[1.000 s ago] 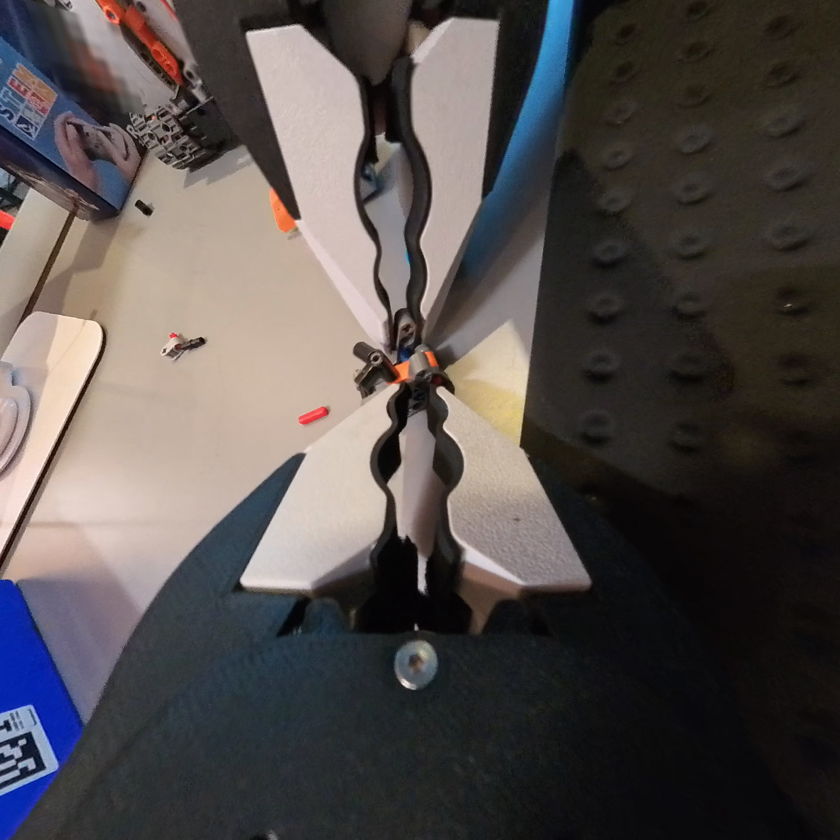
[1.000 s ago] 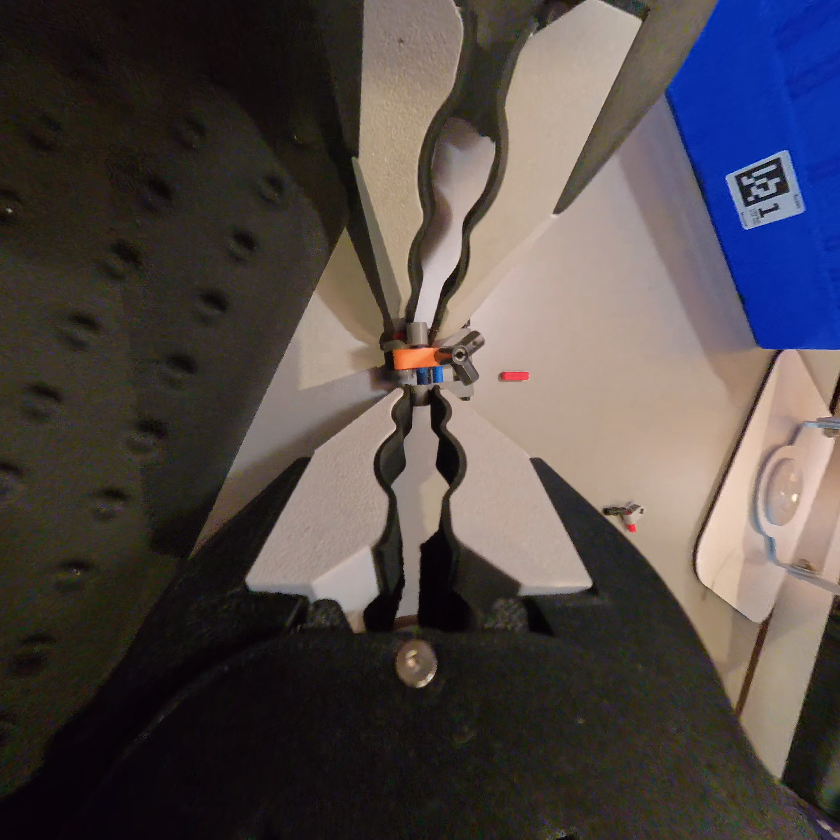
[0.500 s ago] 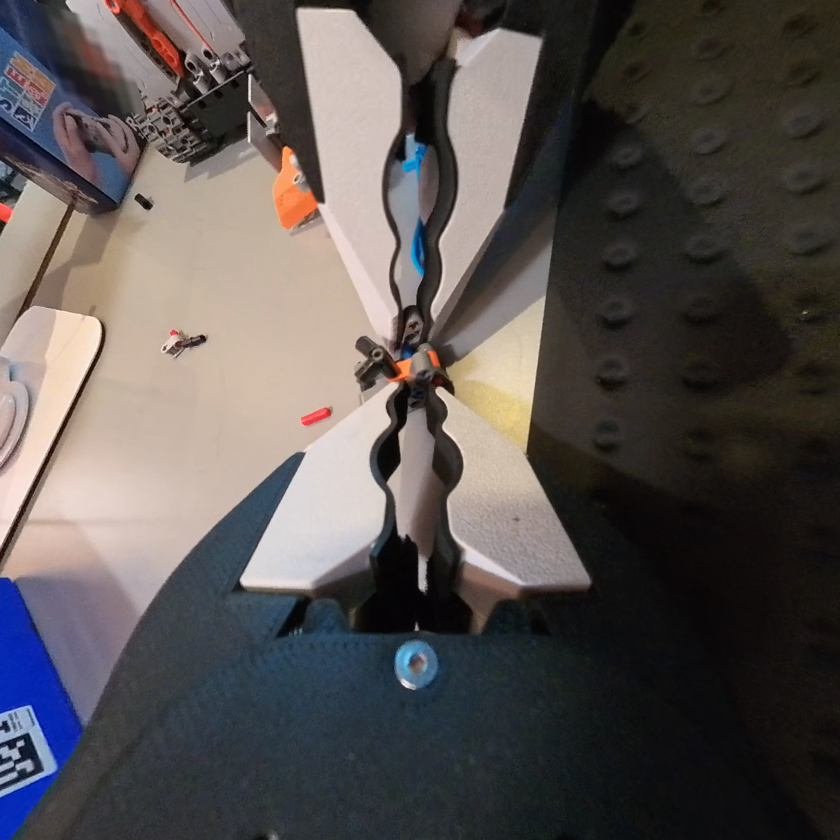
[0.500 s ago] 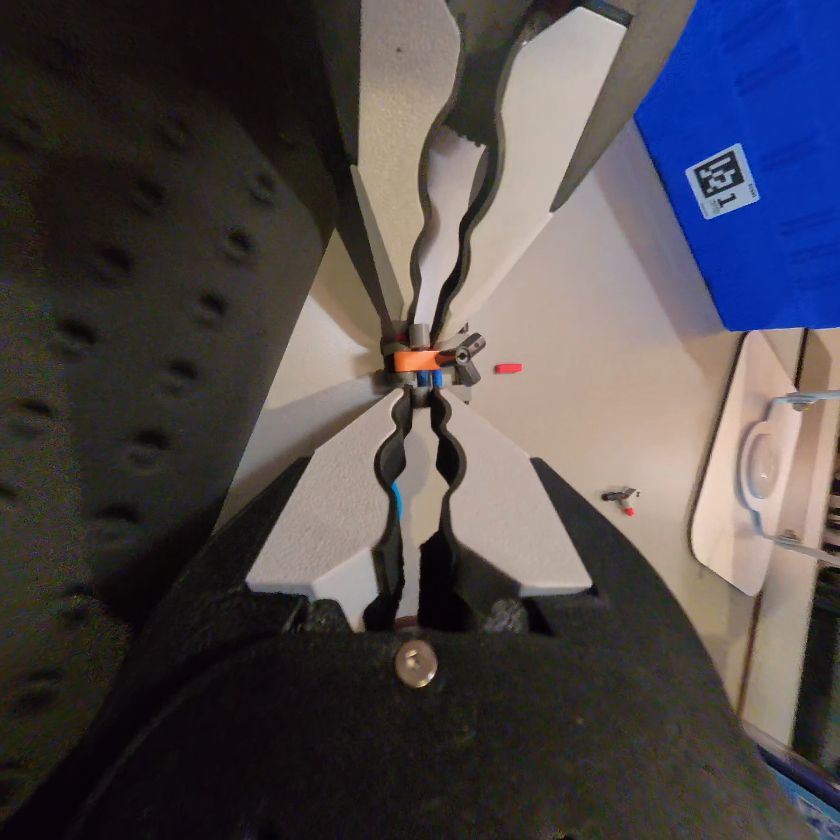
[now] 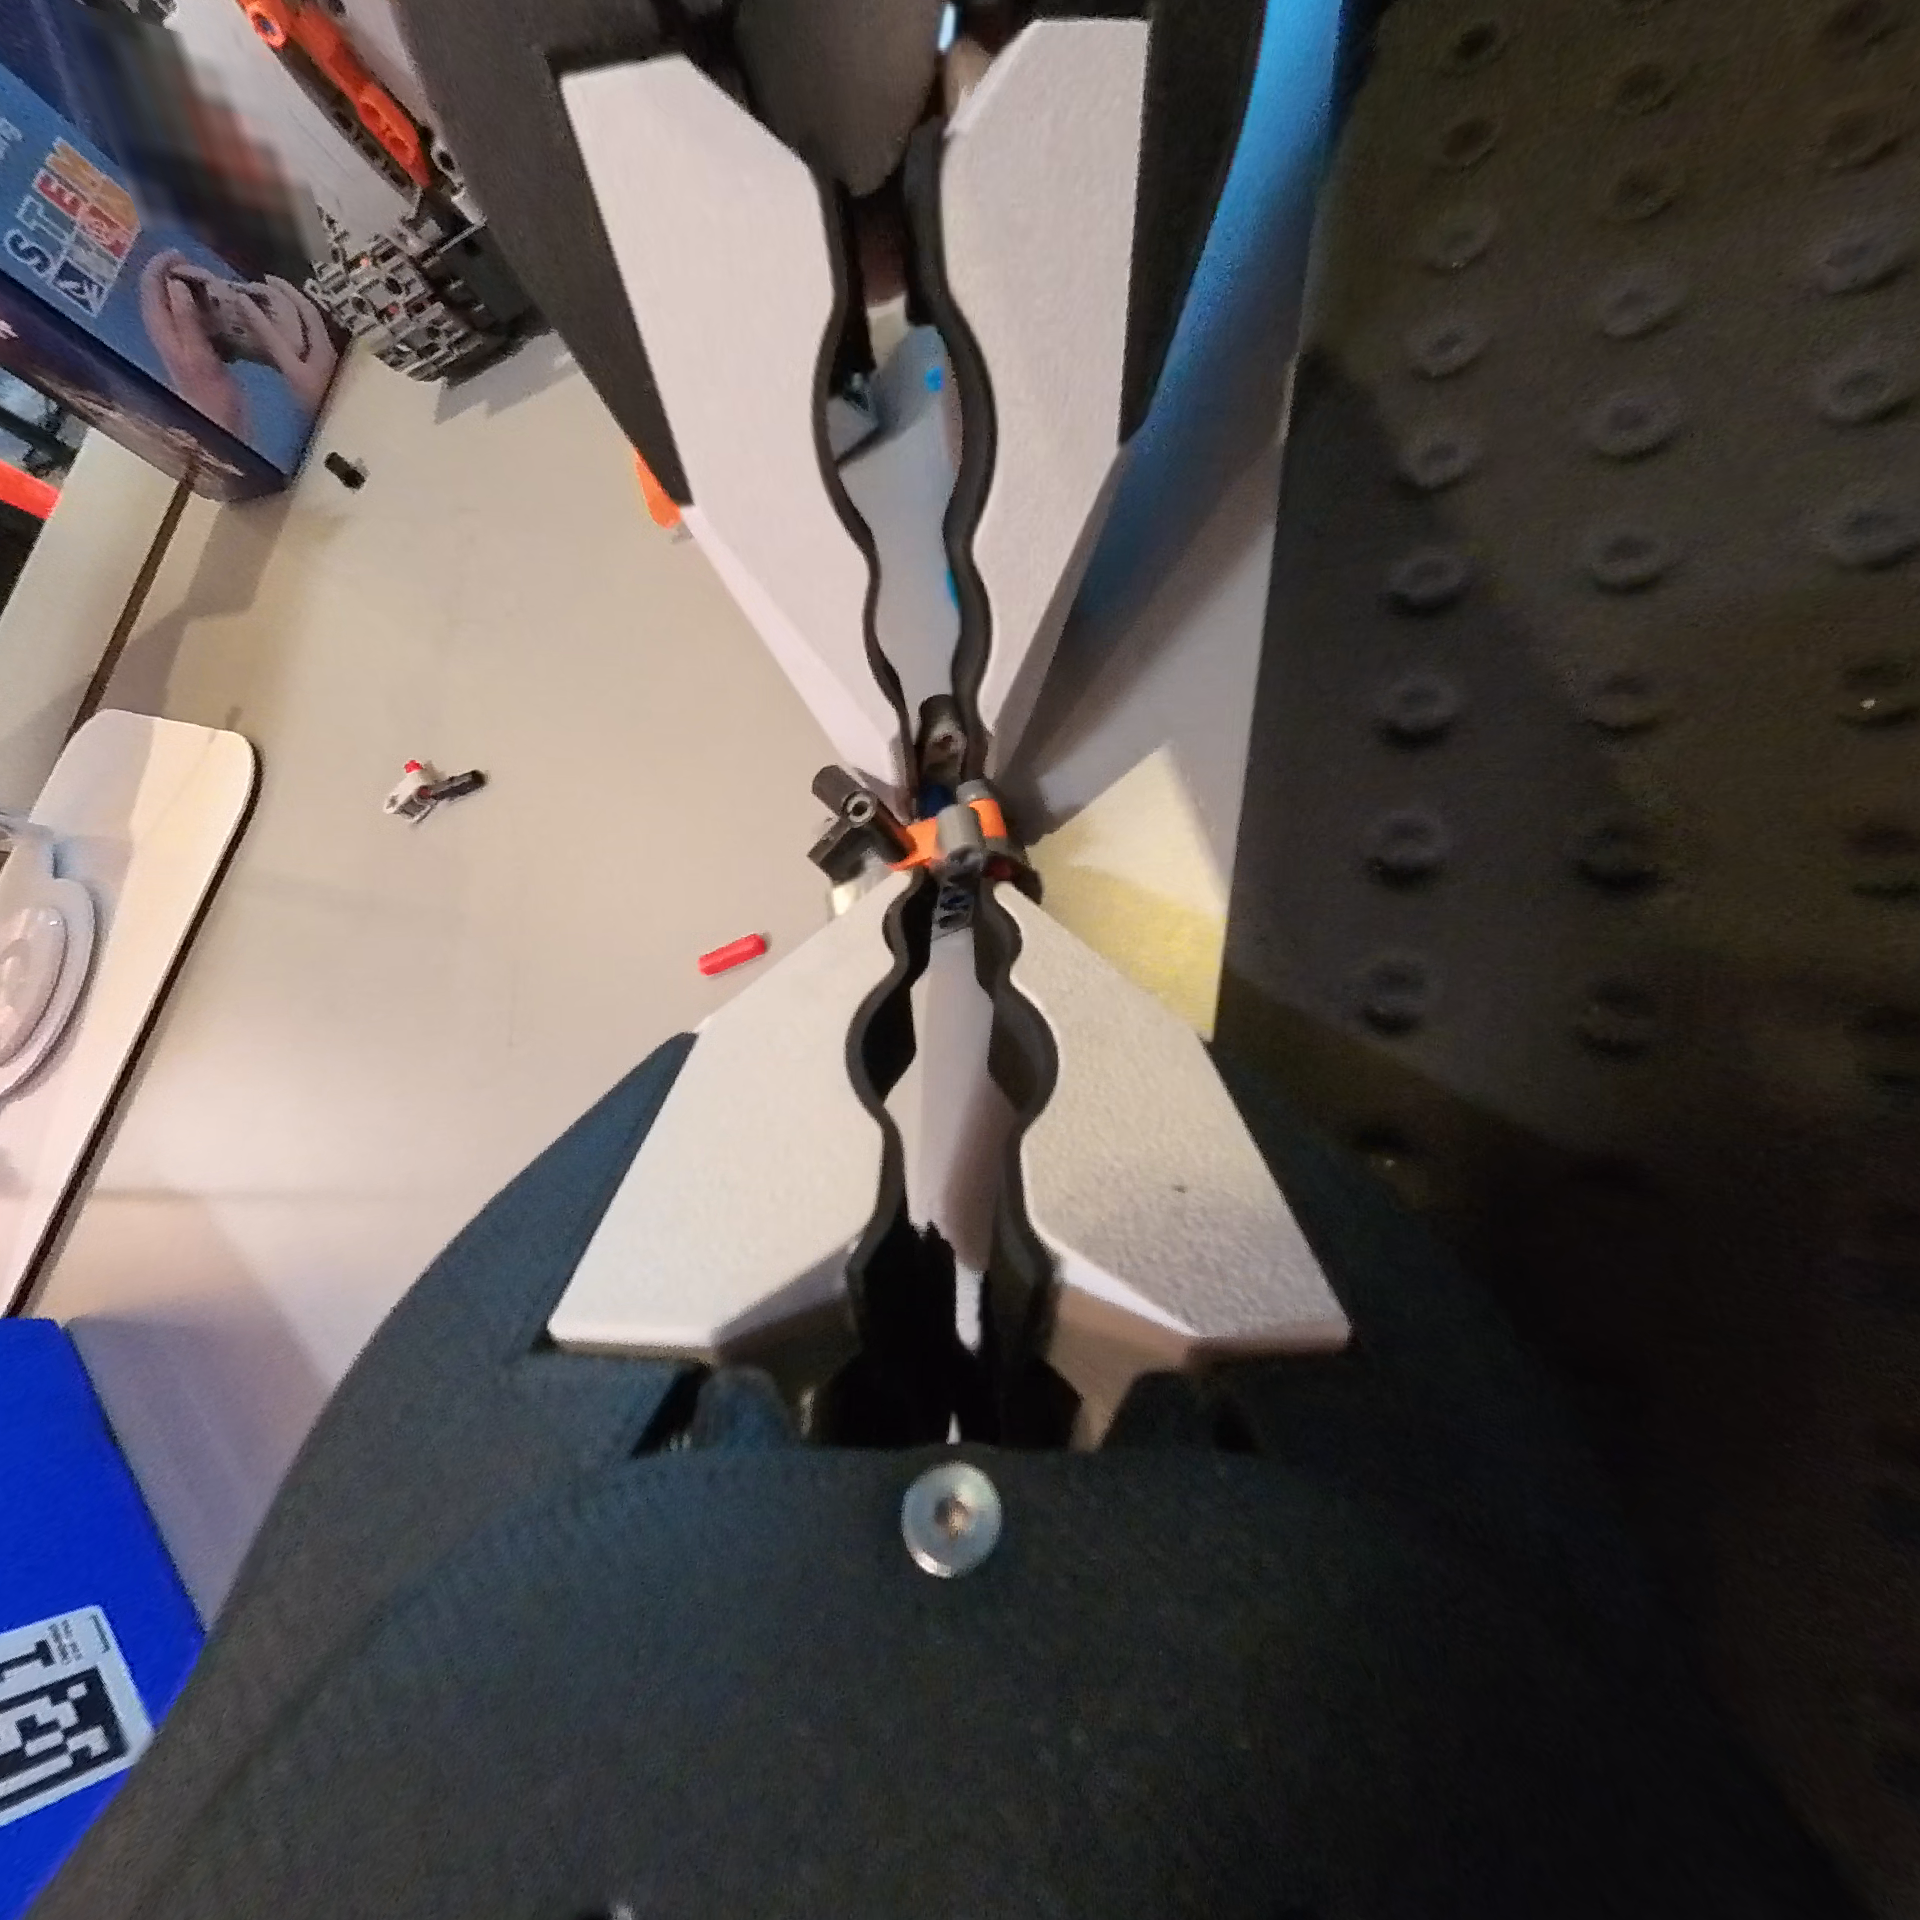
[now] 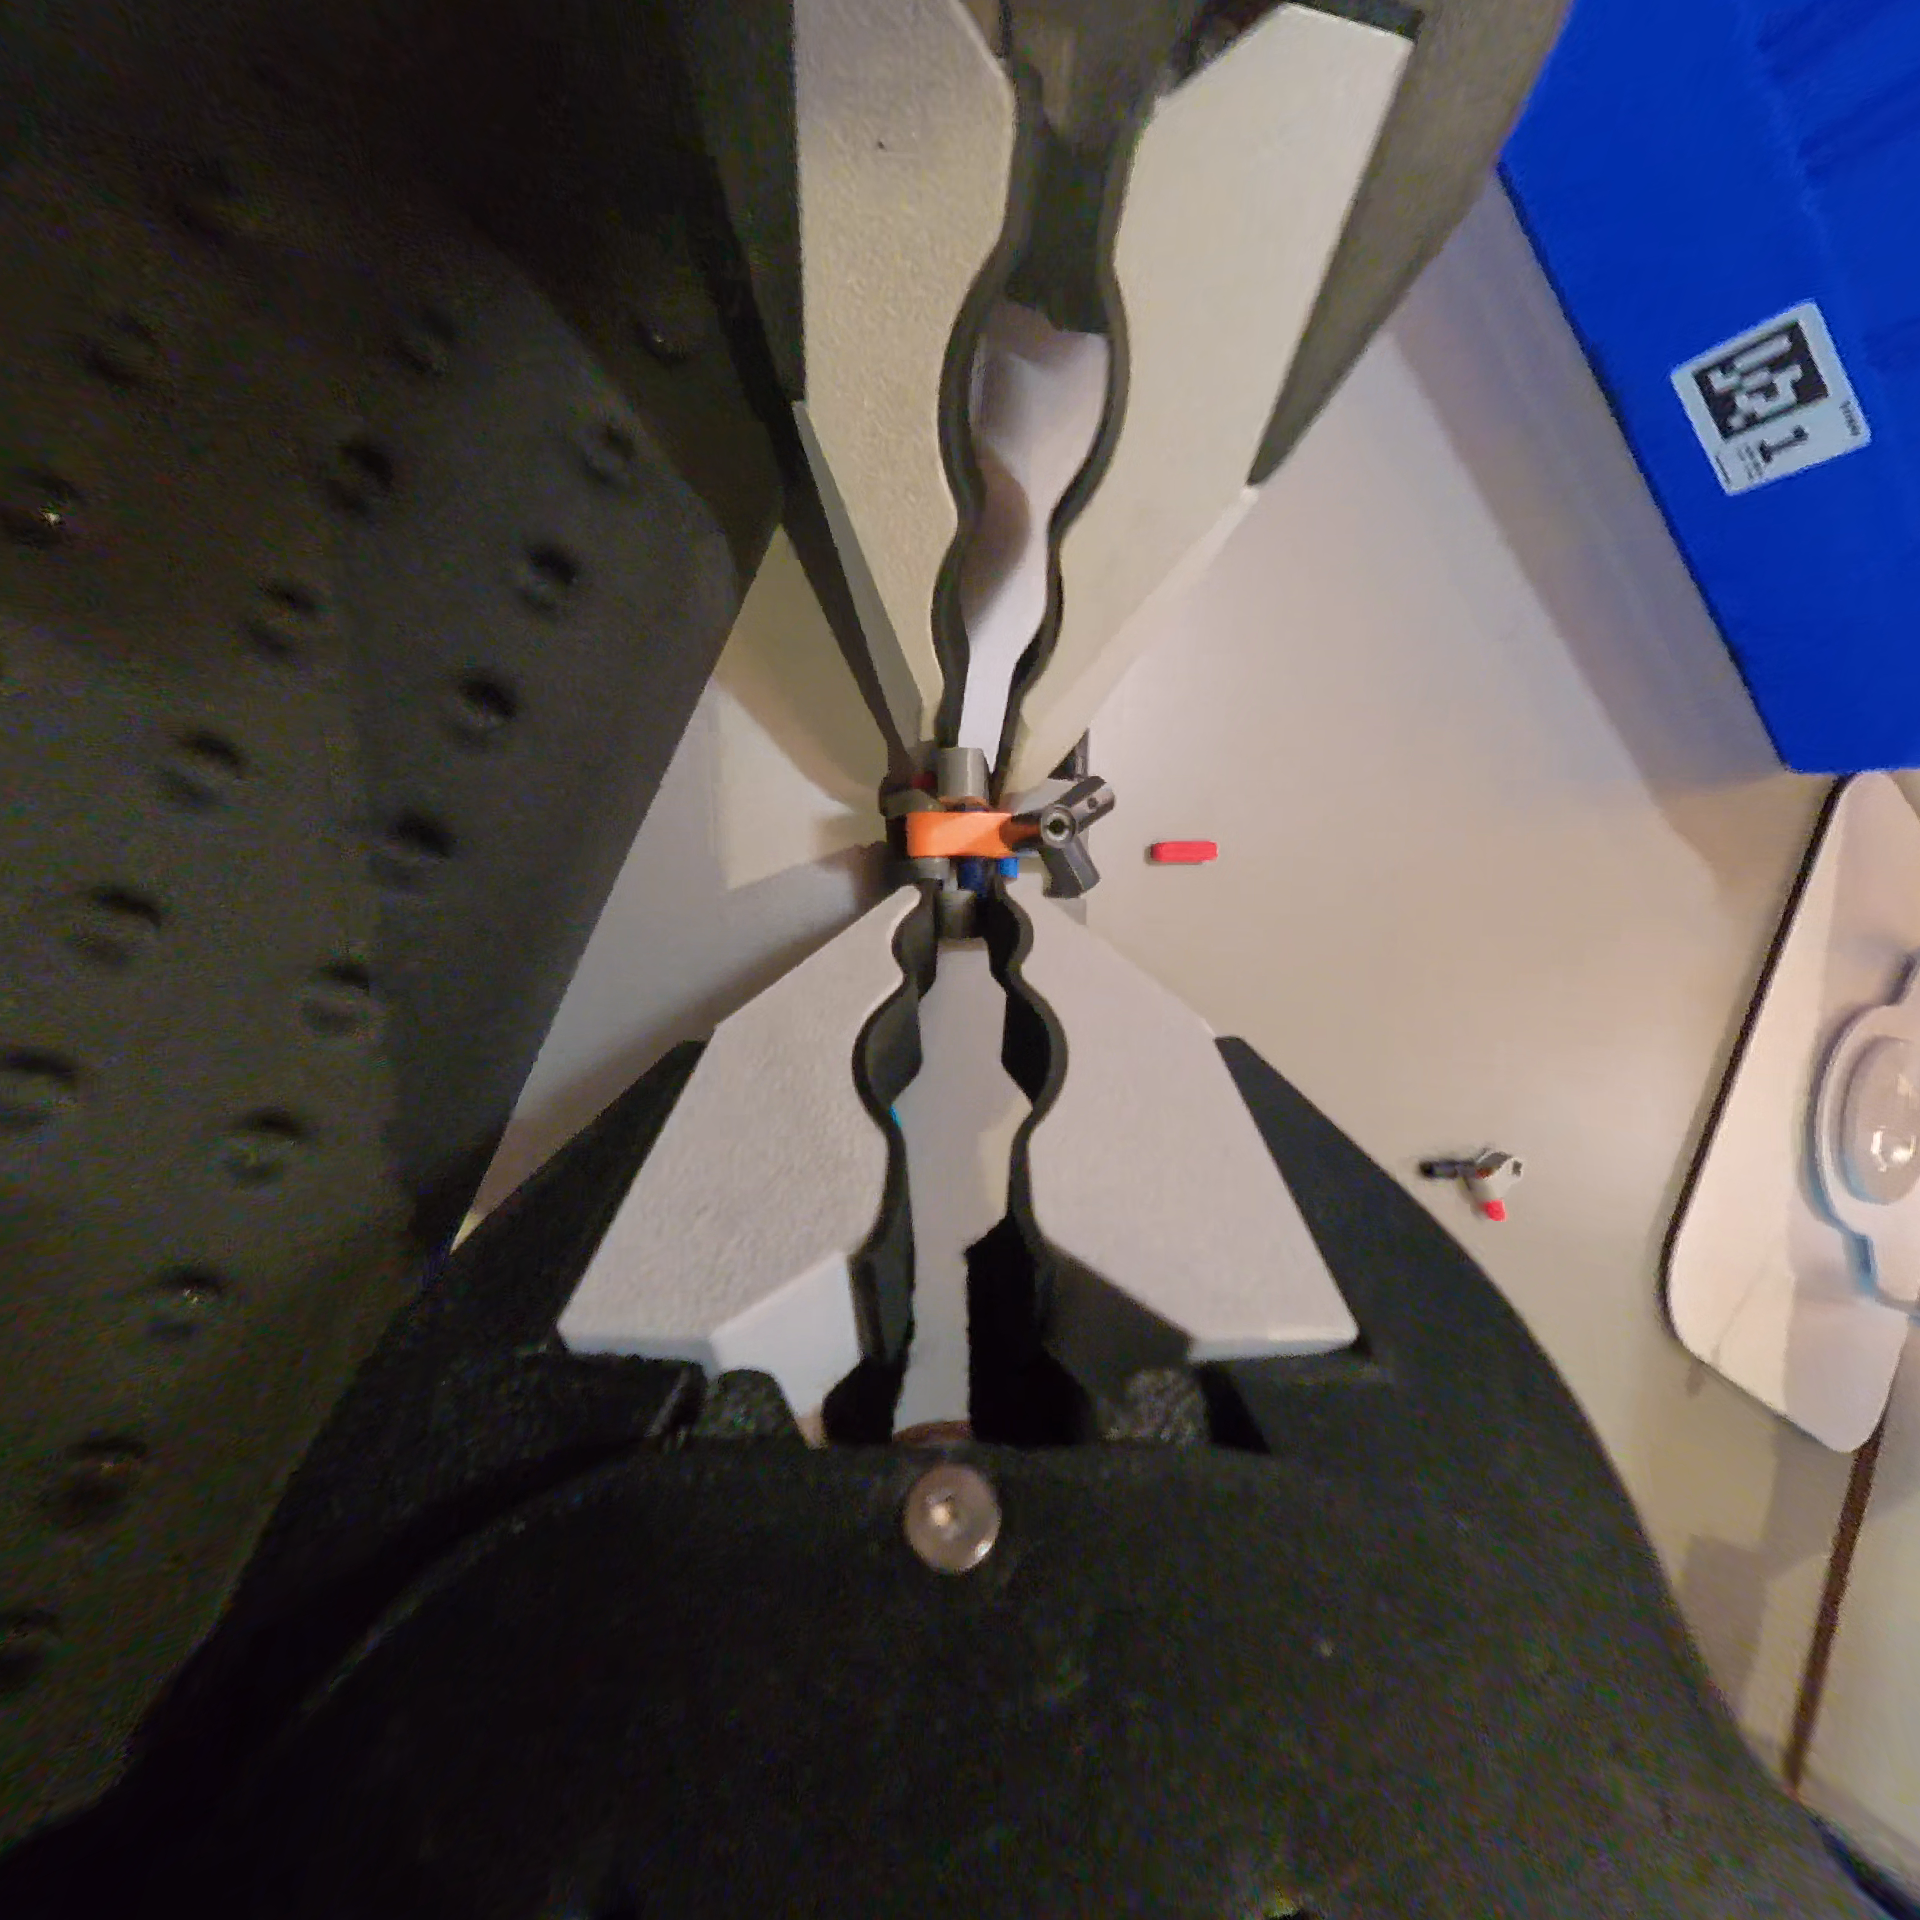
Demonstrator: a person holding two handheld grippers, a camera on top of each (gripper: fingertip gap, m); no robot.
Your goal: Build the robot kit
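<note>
A small assembly of building-toy parts (image 5: pixel 940 826), with an orange beam, grey connectors and blue pins, hangs above the table between both grippers. My left gripper (image 5: pixel 951 899) is shut on its near end. My right gripper (image 5: pixel 940 732) comes from the far side, tip to tip, and is shut on the other end. In the right wrist view my right gripper (image 6: pixel 961 914) grips the assembly (image 6: pixel 961 831) from below and the left gripper (image 6: pixel 966 743) from above. A dark grey connector (image 6: pixel 1070 836) sticks out at the assembly's side.
On the beige table (image 5: pixel 416 987) lie a red pin (image 5: pixel 730 954), a small grey-and-black part (image 5: pixel 426 790) and a black pin (image 5: pixel 345 470). A blue box (image 6: pixel 1714 312) with a marker tag, a white tray (image 6: pixel 1766 1195), a printed carton (image 5: pixel 156 312) and a larger toy build (image 5: pixel 416 281) stand around. Only a small space, under 4 cm, lies between the two pairs of fingers. From either gripper's tips it is about 30 cm to the larger toy build (image 5: pixel 416 281).
Both grippers stay shut on the assembly and have shifted and tilted slightly together. The background has slid a little in both views.
</note>
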